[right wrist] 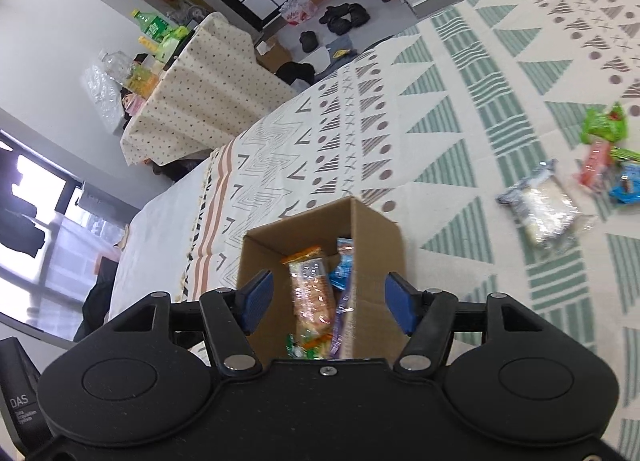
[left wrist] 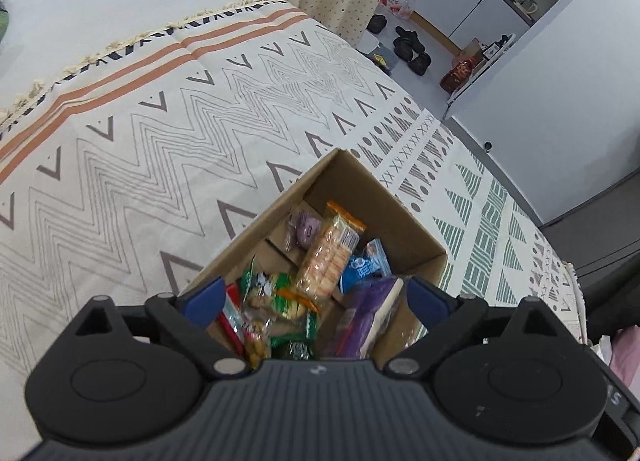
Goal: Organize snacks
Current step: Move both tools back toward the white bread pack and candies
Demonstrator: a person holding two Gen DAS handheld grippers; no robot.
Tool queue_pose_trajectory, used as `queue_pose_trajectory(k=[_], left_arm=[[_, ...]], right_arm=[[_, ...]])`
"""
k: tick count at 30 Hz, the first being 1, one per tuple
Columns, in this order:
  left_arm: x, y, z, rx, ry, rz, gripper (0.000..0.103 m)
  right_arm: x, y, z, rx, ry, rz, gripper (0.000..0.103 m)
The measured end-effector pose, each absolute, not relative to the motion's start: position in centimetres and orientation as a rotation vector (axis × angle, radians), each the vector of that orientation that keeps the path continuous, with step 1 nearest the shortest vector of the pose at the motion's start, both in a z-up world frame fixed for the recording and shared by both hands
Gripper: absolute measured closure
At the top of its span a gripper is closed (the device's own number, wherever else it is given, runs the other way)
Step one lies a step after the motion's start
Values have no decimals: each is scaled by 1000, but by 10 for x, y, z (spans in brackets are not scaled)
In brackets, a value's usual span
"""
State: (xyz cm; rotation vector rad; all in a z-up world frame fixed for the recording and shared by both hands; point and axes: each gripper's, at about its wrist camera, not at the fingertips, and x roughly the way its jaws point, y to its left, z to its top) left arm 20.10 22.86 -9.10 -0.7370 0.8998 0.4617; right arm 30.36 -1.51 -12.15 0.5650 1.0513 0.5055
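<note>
Both claws hang open above the cardboard box (left wrist: pixel 404 221), gripping nothing. From the left claw (left wrist: pixel 316 295), the box interior shows fully: a cracker pack (left wrist: pixel 326 257), a blue packet (left wrist: pixel 366 265), a purple packet (left wrist: pixel 368 317) and green wrappers (left wrist: pixel 280 293), all on a patterned cloth (left wrist: pixel 160 133). The right claw (right wrist: pixel 329 303) sees less of the box (right wrist: pixel 376 237), but only its view shows loose snacks well apart on the cloth (right wrist: pixel 460 109): a clear-wrapped pack (right wrist: pixel 544 209), a green packet (right wrist: pixel 604 123), a red one (right wrist: pixel 596 167).
</note>
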Motion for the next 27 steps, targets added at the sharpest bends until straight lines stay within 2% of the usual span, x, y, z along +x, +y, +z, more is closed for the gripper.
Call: queue_pose_trajectory(k=[3, 5, 7, 10, 14, 17, 27], left_arm=[[198, 219, -87, -724, 906, 458, 6], [197, 209, -81, -690, 905, 457, 5], [195, 199, -76, -663, 901, 452, 0], [193, 183, -68, -638, 895, 432, 0], [193, 161, -60, -596, 893, 398, 0], [192, 144, -55, -573, 879, 359, 0], [199, 94, -37, -521, 859, 284, 0]], right_arm=[[298, -29, -115, 563, 1038, 500, 39], [293, -40, -109, 563, 1024, 501, 32], [290, -52, -102, 560, 1003, 500, 26], [286, -67, -94, 554, 982, 493, 24], [279, -83, -86, 528, 955, 488, 10], [274, -99, -81, 505, 925, 467, 3], [270, -156, -64, 496, 854, 440, 0]])
